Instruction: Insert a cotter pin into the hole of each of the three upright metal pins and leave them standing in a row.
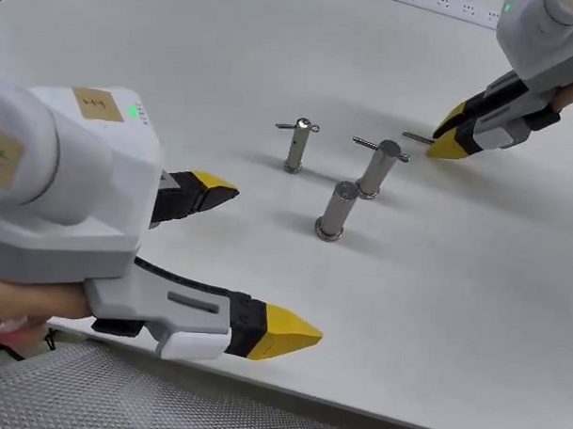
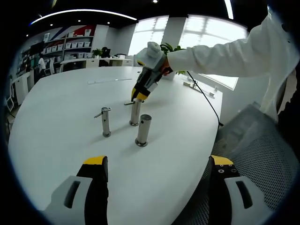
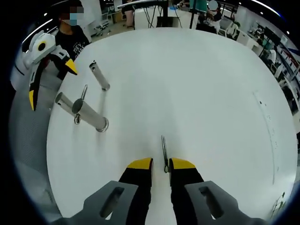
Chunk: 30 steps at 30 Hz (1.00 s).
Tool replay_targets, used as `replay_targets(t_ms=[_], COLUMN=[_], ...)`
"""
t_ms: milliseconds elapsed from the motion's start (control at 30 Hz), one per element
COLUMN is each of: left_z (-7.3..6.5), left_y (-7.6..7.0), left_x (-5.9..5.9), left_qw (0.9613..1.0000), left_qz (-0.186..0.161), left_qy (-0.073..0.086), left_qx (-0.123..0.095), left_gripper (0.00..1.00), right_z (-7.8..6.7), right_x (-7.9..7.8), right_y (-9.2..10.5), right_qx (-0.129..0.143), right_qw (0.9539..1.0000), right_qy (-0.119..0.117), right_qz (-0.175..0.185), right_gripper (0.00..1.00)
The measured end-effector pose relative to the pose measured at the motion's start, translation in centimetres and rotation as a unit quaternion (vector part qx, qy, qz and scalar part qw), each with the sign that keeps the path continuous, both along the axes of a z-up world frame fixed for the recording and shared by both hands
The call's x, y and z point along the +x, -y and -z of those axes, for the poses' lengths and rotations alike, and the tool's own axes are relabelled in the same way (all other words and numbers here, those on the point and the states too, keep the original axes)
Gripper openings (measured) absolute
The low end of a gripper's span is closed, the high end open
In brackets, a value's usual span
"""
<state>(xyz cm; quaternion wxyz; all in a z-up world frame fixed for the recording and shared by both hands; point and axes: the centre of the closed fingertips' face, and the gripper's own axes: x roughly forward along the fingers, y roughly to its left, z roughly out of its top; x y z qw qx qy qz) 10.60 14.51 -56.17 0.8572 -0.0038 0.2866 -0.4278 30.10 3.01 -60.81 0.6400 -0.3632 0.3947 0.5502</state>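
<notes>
Three upright metal pins stand close together on the white table. The far-left pin [image 1: 296, 146] and the middle pin [image 1: 378, 168] each carry a cotter pin through the top. The nearest pin [image 1: 336, 211] has none. My right gripper [image 1: 441, 148] hovers just right of the middle pin, shut on a loose cotter pin [image 1: 417, 137] that sticks out toward it; in the right gripper view that cotter pin [image 3: 164, 152] lies between the yellow tips. My left gripper [image 1: 261, 261] is wide open at the near left, short of the pins [image 2: 143, 130], with nothing between its jaws.
A white power strip [image 1: 444, 3] lies at the far table edge, and a black cable [image 2: 202, 96] trails off the table's right side. The near table edge [image 1: 374, 415] borders a grey mesh chair seat [image 1: 92, 387]. Bare tabletop [image 1: 472, 296] spreads right of the pins.
</notes>
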Motion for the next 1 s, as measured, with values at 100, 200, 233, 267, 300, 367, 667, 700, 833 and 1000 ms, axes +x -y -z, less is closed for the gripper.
replay_targets(t_ms=[100,200,233,267,300,367,667,700,833,1000], left_z=[0.0,0.3,0.3,0.4,0.4,0.4,0.1,0.1,-0.3,-0.4], left_y=[0.1,0.1,0.2,0.2,0.2,0.3,0.2,0.2,-0.4,-1.0], left_x=[0.0,-0.2,-0.2,-0.3,-0.4,-0.4,0.3,0.4,0.9,1.0], left_qw=[1.0,1.0,1.0,0.9999,0.9999,0.9999,1.0,1.0,1.0,1.0], left_qz=[0.001,0.005,0.007,0.009,0.011,0.011,0.006,0.004,-0.005,-0.005], left_qy=[-0.001,-0.006,-0.007,-0.008,-0.008,-0.008,-0.007,-0.006,-0.004,0.0], left_qx=[-0.002,0.0,0.001,0.001,0.002,0.002,-0.002,-0.001,-0.004,0.008], left_gripper=[0.87,0.87,0.87,0.87,0.86,0.84,0.83,0.83,0.82,0.83], right_z=[0.0,-0.1,-0.1,-0.1,-0.1,-0.2,0.1,0.1,0.2,0.1], right_x=[-0.1,-0.2,-0.2,-0.3,-0.3,-0.3,0.1,0.1,-0.1,0.0], right_y=[0.0,0.0,-0.1,-0.1,-0.3,-0.3,-0.5,-0.5,-0.7,-0.5], right_qx=[-0.007,-0.012,-0.014,-0.021,-0.027,-0.039,-0.046,-0.047,-0.061,-0.065], right_qw=[1.0,0.9999,0.9999,0.9996,0.9991,0.998,0.9981,0.9979,0.9956,0.9954], right_qy=[-0.001,0.0,0.002,0.007,0.017,0.025,0.012,0.013,0.032,0.036], right_qz=[0.006,-0.004,-0.009,-0.018,-0.029,-0.043,-0.04,-0.042,-0.063,-0.059], right_gripper=[0.07,0.04,0.03,0.02,0.0,0.0,0.0,0.0,0.0,0.0])
